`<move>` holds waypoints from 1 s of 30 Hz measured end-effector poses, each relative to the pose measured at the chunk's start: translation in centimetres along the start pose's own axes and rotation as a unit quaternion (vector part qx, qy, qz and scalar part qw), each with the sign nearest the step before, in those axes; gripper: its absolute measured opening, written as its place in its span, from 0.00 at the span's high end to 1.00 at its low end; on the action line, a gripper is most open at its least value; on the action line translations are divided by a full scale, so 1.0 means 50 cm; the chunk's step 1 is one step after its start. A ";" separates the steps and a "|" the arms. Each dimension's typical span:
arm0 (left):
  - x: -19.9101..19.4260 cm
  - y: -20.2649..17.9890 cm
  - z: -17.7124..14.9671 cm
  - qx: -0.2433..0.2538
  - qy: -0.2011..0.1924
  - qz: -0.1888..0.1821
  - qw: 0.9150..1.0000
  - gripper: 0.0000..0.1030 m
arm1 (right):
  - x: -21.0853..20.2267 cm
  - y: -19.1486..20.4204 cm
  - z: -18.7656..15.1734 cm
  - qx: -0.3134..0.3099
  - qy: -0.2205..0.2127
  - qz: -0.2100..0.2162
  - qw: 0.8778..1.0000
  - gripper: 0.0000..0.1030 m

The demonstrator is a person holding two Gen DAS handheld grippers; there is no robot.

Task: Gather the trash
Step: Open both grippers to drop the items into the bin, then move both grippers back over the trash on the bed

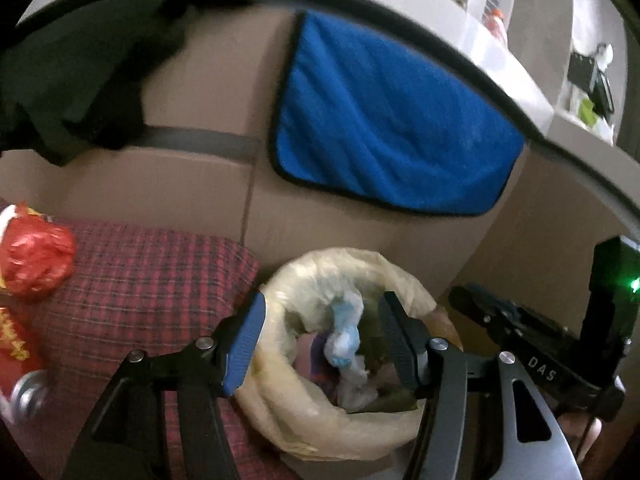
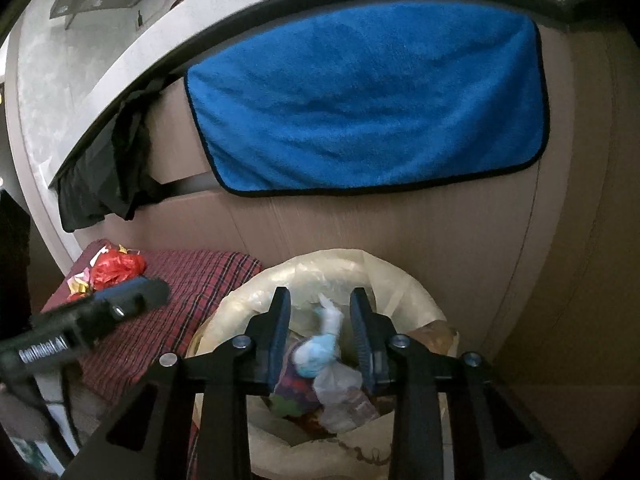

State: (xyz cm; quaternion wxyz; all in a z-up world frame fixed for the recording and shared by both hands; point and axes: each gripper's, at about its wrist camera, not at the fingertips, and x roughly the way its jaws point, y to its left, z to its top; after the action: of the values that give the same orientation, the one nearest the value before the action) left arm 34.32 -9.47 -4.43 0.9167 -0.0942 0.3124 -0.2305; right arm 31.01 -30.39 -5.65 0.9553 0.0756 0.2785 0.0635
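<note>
The right gripper (image 2: 320, 332) is hovering over the lined trash bin (image 2: 416, 300), its jaws standing apart and gripping nothing. Directly between and just beyond the jaws, a crumpled white-and-light-blue wrapper (image 2: 322, 344) is lying on top of the other rubbish; its long axis is running away from the jaws, and its narrow twisted end is pointing toward the far rim. Whether it is touching either finger cannot be told.

The left gripper (image 1: 322, 338) is also hanging over the bin (image 1: 280, 400), jaws released and empty, its blue-padded finger (image 1: 244, 344) sitting over the near-left rim. The same wrapper (image 1: 346, 332) is lying between its jaws, standing roughly upright in this view.

Left of both pairs of jaws, a red plaid cloth (image 1: 140, 280) is lying just beside the bin, and a crumpled red plastic bag (image 1: 36, 256) is resting on it, farther left, next to red-and-gold packaging (image 1: 16, 344).

Beyond the jaws, a brown cabinet front (image 2: 360, 232) is rising behind the bin. A blue towel (image 2: 368, 100) is hanging over it, straight ahead and above, with a dark garment (image 2: 104, 176) hanging to its left.
</note>
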 end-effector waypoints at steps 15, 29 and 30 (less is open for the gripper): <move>-0.234 0.183 0.009 -0.011 -0.054 0.093 0.994 0.42 | -0.048 0.160 0.018 -0.060 -0.013 0.038 0.997 0.72; -0.372 0.486 -0.052 -0.110 -0.079 0.179 0.975 0.42 | 0.029 0.460 -0.018 -0.179 0.037 0.132 0.974 0.72; -0.378 0.504 -0.057 -0.115 -0.080 0.182 0.973 0.42 | 0.036 0.478 -0.022 -0.186 0.041 0.140 0.972 0.72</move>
State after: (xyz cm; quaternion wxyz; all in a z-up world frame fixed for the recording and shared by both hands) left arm 28.56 21.61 -4.64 0.9484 -0.1588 0.2741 -0.0138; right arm 30.01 -6.54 -3.20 0.9221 -0.0676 0.2874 0.2499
